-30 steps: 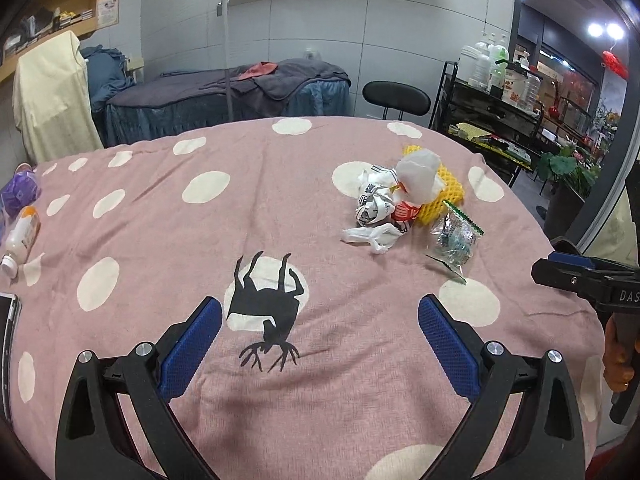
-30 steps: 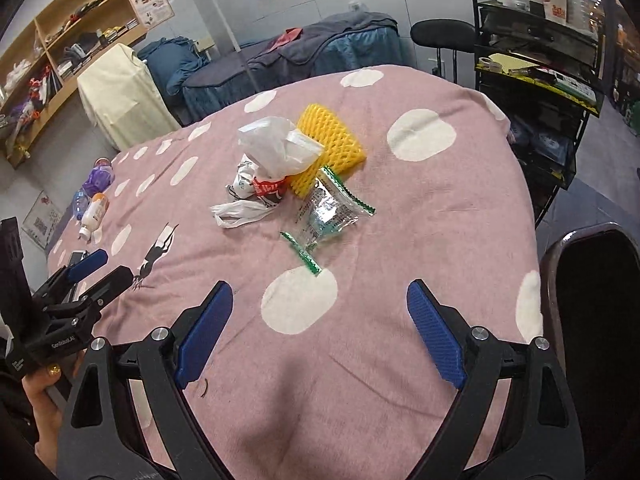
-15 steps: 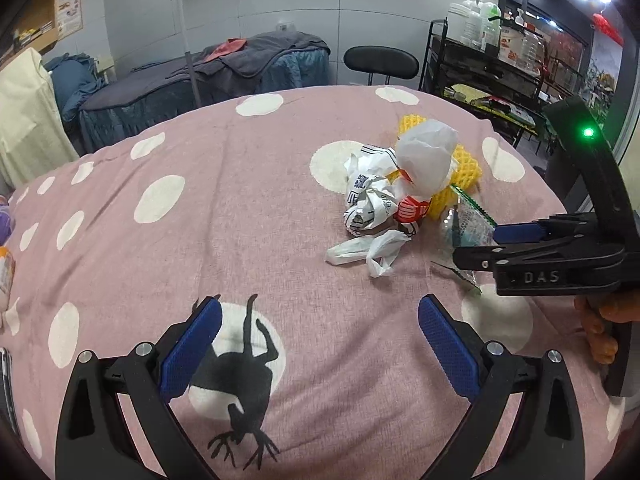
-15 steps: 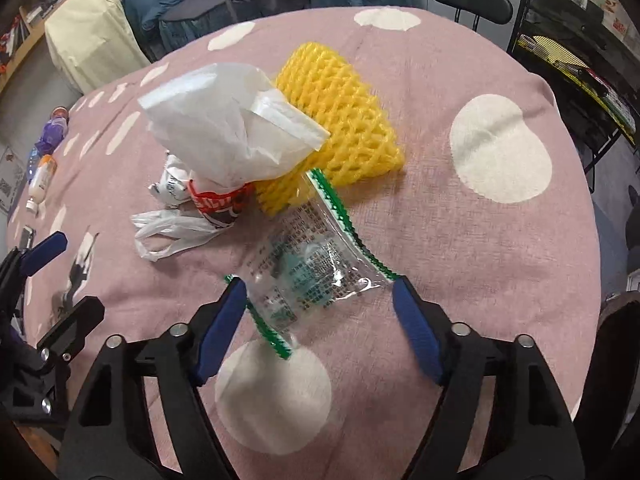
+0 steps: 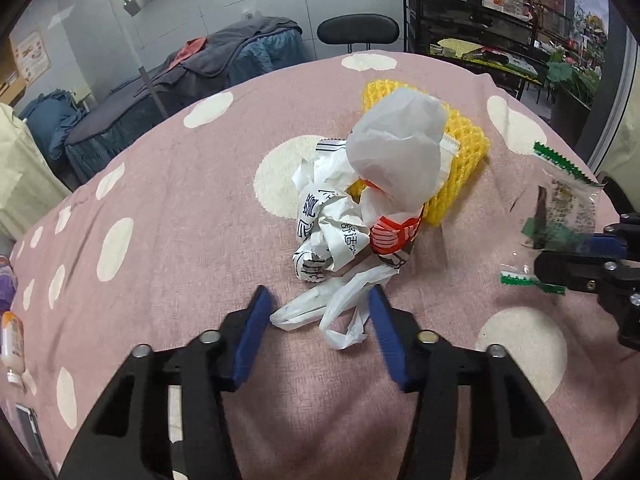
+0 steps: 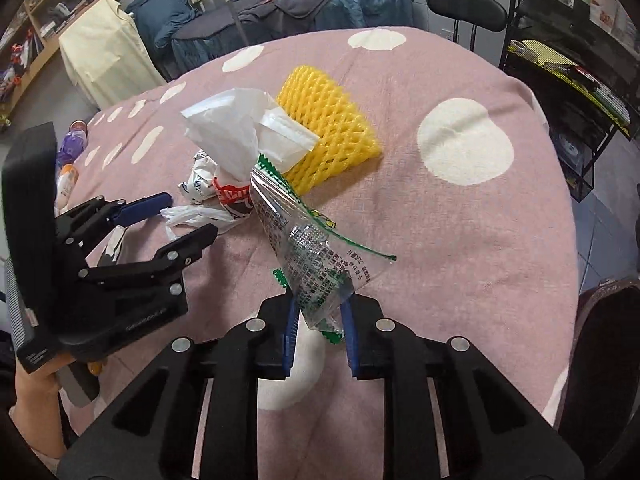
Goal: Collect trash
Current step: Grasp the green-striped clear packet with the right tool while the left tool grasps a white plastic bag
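A trash pile lies on the pink dotted tablecloth (image 5: 160,220): a yellow foam net (image 5: 460,160), a white bag (image 5: 400,152), crumpled printed paper (image 5: 332,232) and a red-and-white wrapper (image 5: 396,236). A thin white plastic bag (image 5: 320,312) trails from the pile's near side. My left gripper (image 5: 318,316) straddles it with its jaws closing; the pads do not visibly press on it. My right gripper (image 6: 319,320) is closing and pinches a clear wrapper with green edges (image 6: 312,256), which stands up from the pads. The left wrist view shows that gripper (image 5: 576,256) at the right.
Small bottles (image 5: 12,340) and a phone (image 5: 28,428) lie at the table's left edge. Behind the table are a black chair (image 5: 358,30), a metal shelf rack (image 5: 480,32) and a covered bed (image 5: 180,80). A dark chair (image 6: 600,360) stands at the near right.
My left gripper came forward to the pile and its jaws narrowed around the thin white bag. My right gripper closed on the clear wrapper, which now stands up off the cloth.
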`<state>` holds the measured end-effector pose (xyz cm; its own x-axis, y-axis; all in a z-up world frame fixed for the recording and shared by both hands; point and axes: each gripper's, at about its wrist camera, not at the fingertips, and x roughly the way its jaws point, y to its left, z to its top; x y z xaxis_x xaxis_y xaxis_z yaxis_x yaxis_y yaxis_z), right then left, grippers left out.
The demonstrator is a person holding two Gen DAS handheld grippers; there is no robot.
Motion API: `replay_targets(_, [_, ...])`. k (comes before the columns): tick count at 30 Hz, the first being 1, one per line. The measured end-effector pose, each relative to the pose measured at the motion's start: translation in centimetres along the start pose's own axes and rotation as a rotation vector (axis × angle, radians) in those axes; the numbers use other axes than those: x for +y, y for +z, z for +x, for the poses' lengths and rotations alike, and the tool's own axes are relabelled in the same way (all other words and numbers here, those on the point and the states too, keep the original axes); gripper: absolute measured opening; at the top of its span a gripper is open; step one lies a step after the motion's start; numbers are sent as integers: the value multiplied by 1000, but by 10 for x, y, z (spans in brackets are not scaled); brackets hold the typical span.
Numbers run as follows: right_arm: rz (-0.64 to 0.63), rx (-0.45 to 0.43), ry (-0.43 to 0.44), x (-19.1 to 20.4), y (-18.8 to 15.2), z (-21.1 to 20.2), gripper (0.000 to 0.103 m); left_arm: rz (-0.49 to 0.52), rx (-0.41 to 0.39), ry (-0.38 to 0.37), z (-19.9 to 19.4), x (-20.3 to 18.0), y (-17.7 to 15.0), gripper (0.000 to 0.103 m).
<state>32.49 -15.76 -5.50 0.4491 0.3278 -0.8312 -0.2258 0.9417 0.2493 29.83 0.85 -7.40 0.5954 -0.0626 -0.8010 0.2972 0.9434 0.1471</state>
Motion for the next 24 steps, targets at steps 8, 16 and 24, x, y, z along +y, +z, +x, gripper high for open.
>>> replay_targets(8, [32,-89,22,-4,-23,-33,20,-131,-71,-127,-34,6,-17,6])
replay_targets(16, [-4,-202,-7,2,-52,-66,20,-208,-195,-170,-88,0,-36,5])
replay_targets(24, [28,-245,16,-15,-79,-92,20,-244,-293,-188,-126,-13,-37,5])
